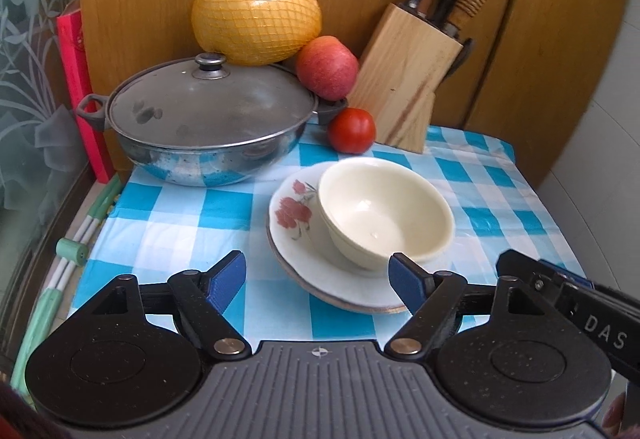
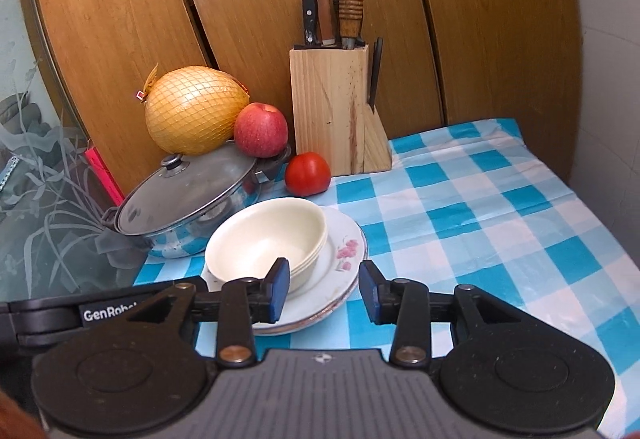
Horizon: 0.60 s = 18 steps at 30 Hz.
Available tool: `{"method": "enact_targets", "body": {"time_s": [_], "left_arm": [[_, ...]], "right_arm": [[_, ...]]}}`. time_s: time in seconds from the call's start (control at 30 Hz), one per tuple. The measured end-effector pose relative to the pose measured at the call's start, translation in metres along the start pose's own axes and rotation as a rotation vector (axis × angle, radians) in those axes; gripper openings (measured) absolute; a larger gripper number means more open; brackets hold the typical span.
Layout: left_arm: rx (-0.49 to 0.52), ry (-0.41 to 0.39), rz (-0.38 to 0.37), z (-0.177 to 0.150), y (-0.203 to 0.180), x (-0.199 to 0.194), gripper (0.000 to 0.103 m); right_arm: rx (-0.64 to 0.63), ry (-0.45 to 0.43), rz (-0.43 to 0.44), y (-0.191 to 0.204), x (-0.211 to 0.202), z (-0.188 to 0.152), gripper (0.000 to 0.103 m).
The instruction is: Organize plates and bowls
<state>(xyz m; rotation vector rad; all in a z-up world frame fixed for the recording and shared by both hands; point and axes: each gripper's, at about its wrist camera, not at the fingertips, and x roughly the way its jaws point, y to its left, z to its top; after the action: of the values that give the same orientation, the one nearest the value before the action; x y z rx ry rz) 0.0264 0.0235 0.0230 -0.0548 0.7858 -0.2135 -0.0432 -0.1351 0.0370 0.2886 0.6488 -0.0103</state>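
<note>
- pot (image 1: 204, 127) at far left, lid on, a netted pomelo (image 1: 256, 15) perched behind it and an apple (image 1: 327, 67) sitting on its right handle; any bump to the pot would likely roll both fruits down onto the dishes.
- left gripper (image 1: 318, 281): jaws wide, nothing between the pads, hanging just in front of the near rim of the plates (image 1: 304, 271). Risk: a low pass forward would catch that rim, and in this view the stack looks tipped up on the near side, so it may skid on the checked cloth (image 1: 188, 219).
- bowl (image 1: 386, 213) sits on the plates, off-centre toward the right. The right wrist view shows ridges on its side, so probably 2 or more nested bowls; can't count for sure. Off-centre load means lifting the plates by 1 edge could slide the bowls off.
- plates look like 2 stacked, edges not lined up in the right wrist view; pinching only the top rim could drag the lower 1.
- tomato (image 1: 352, 131) just behind the stack, loose; pushing the stack back would send it rolling.
- right gripper (image 2: 324, 289): jaws at a narrow gap, holding nothing, left pad overlapping the bowl side in view, contact unclear. Too narrow to go over the bowl wall without widening.
- knife block (image 2: 336, 111) at back right, well apart; low risk.
- the 2 grippers sit close together, could collide.
</note>
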Motion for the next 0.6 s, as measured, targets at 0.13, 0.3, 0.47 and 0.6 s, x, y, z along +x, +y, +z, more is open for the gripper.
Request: {"method": "enact_targets", "body": {"time_s": [0.13,0.3,0.47,0.6], "left_arm": [[0.026,0.0,-0.003,-0.01,-0.006,-0.008,0.084],[0.027,0.023,0.009,-0.027,-0.004,-0.015,0.086],[0.052,0.081,0.021,-0.048,-0.003,-0.017,0.086],[0.074,0.103,0.031,-0.057,-0.005,-0.017,0.087]], "right_arm": [[-0.004,0.004,0.003,0.002,-0.007,-0.007,0.037],[-0.009,0.016,0.002,0.004,-0.017,-0.021,0.038],[-0.033,0.066,-0.007,0.007,-0.023,-0.039,0.038],[-0.067,0.073,-0.048,0.01,-0.024,-0.047,0.038]]}}
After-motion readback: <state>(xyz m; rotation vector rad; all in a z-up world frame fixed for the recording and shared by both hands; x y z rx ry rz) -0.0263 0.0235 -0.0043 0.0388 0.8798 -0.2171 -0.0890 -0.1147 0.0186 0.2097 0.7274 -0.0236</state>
